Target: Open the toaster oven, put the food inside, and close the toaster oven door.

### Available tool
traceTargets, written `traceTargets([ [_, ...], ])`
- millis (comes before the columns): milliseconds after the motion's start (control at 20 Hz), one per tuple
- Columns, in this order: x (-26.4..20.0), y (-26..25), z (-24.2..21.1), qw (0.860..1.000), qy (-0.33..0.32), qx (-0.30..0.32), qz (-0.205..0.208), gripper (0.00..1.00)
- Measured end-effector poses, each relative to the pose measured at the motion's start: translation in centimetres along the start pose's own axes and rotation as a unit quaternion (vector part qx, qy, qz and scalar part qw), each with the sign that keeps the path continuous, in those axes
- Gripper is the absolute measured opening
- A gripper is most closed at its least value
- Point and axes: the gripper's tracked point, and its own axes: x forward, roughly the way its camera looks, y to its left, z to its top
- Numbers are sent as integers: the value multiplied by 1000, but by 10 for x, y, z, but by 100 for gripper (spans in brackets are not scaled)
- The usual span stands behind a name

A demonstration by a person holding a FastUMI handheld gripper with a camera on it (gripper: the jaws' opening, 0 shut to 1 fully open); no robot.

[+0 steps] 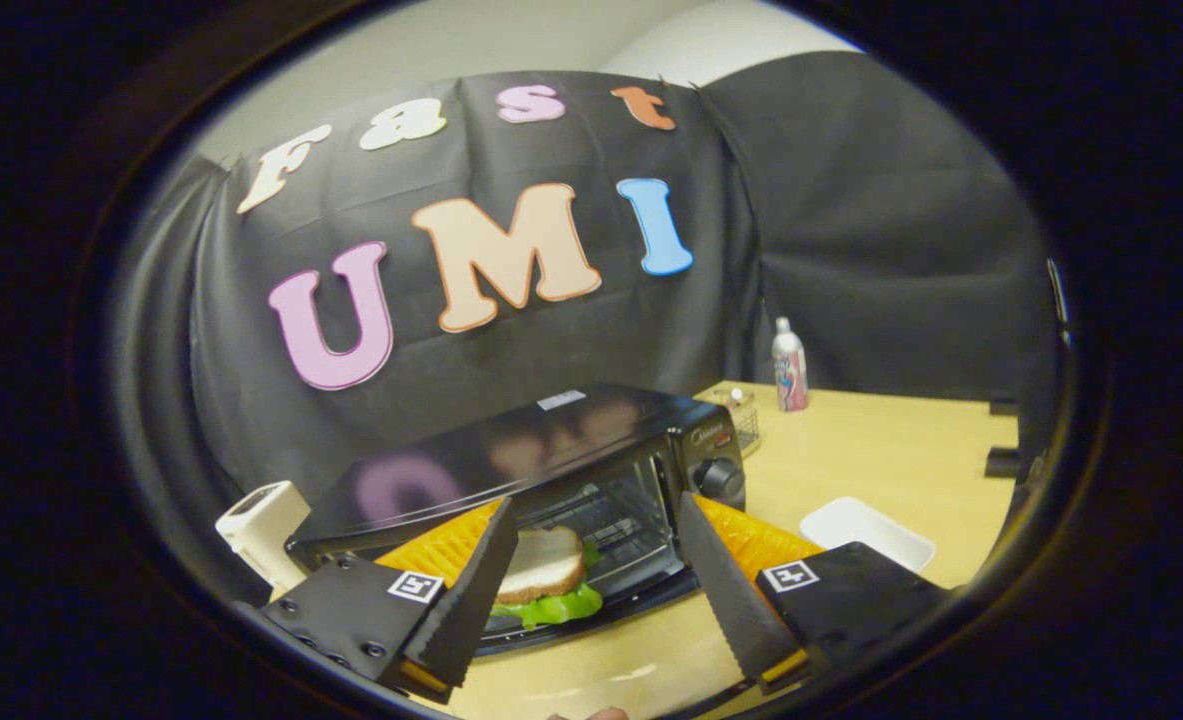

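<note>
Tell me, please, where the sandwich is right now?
In the gripper view the sandwich sits just inside the open toaster oven, ahead of the gripper, whose open fingers are apart and not touching it.

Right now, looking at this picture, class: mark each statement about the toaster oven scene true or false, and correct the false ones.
1. The toaster oven door is open. True.
2. The sandwich sits on the white tray. False: it lies at the oven's open front, between the fingers; the white tray is off to the side, bare.
3. The gripper fingers are spread, pressing on nothing. True.
4. A spray bottle stands on top of the oven. False: it stands on the table beyond the oven.
</note>
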Motion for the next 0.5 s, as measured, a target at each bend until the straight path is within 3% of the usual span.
traceTargets([
  [500,-122,-6,-39,994,78,-69,37,100],
])
